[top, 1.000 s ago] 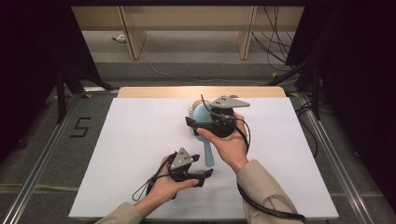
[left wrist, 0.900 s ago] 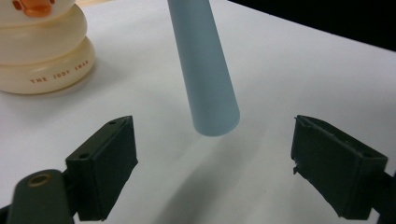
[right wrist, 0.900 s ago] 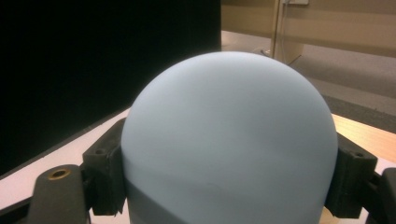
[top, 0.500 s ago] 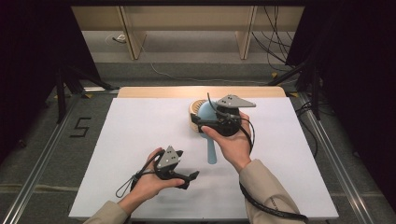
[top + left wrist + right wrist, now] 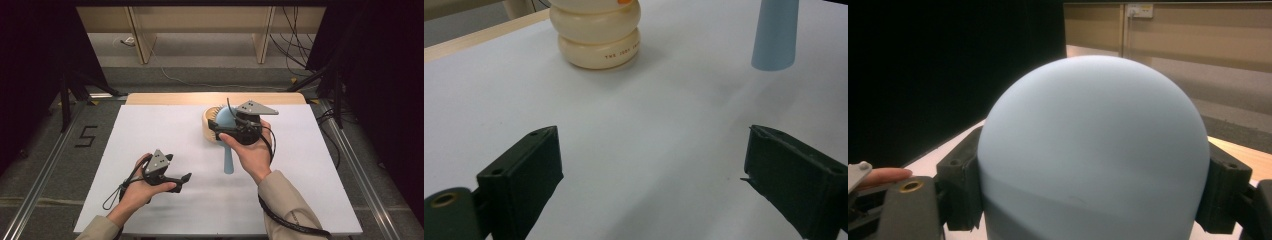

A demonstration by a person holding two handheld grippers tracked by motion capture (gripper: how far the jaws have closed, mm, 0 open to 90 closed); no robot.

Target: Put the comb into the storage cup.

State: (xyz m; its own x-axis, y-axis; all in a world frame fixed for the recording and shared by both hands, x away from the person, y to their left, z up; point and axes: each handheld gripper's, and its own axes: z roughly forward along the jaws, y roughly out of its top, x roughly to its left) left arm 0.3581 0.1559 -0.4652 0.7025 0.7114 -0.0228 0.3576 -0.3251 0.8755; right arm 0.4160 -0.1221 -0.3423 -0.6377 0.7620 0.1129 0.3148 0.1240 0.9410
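Your left tongs (image 5: pixel 184 178) are hovering near the near-left part of the white tabletop (image 5: pixel 150 130), jaws having just been opening and now standing wide with nothing between them, bare surface lying all around. Your right tongs (image 5: pixel 216 131) are clamping the pale blue rounded brush (image 5: pixel 1095 150) at the far centre, its handle pointing toward you. The cream ribbed holder (image 5: pixel 596 37) is sitting just behind, partly hidden by your right hand (image 5: pixel 252 150).

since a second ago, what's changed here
The left gripper let go of the blue handle and drew back left across the table; its jaws have just been opening, nothing between them. The right gripper still clamps the blue tool's head over the cream container.
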